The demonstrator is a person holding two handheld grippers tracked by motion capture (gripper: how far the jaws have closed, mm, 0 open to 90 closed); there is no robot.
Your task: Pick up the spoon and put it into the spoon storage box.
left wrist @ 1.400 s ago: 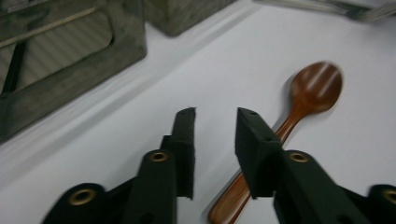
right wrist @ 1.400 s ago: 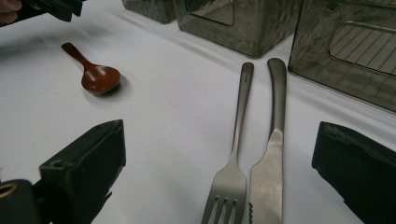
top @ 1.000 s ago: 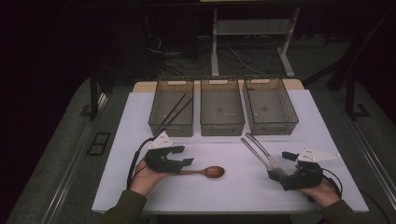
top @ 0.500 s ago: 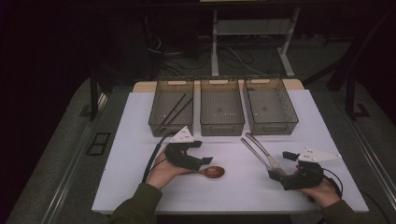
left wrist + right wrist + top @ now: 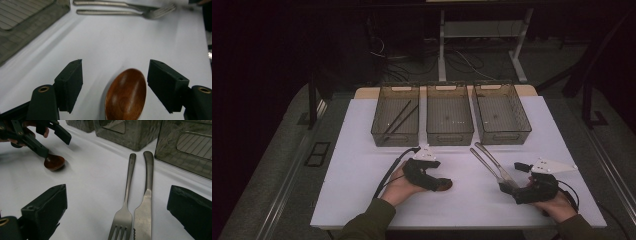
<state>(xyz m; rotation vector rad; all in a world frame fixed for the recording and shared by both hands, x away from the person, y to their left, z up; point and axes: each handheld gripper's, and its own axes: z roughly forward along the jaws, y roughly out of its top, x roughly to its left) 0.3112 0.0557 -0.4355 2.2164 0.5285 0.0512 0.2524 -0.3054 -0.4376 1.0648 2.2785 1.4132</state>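
A wooden spoon lies on the white table, its brown bowl between the fingers of my left gripper. Those jaws stand open and have just been closing a little; the pads do not touch the bowl. From above, the left gripper covers the spoon's handle and only the bowl sticks out. My right gripper is open, with the heads of a steel fork and knife lying side by side between its jaws, untouched. The right gripper view also catches the left gripper over the spoon.
Three clear bins stand in a row at the back: the left bin holds dark chopsticks, then a middle bin and a right bin. Fork and knife point towards them. Table edges are near both hands.
My left hand has slid to the right along the spoon, from its handle end to over the bowl, and sunk a little. The right hand, fork and knife have stayed put.
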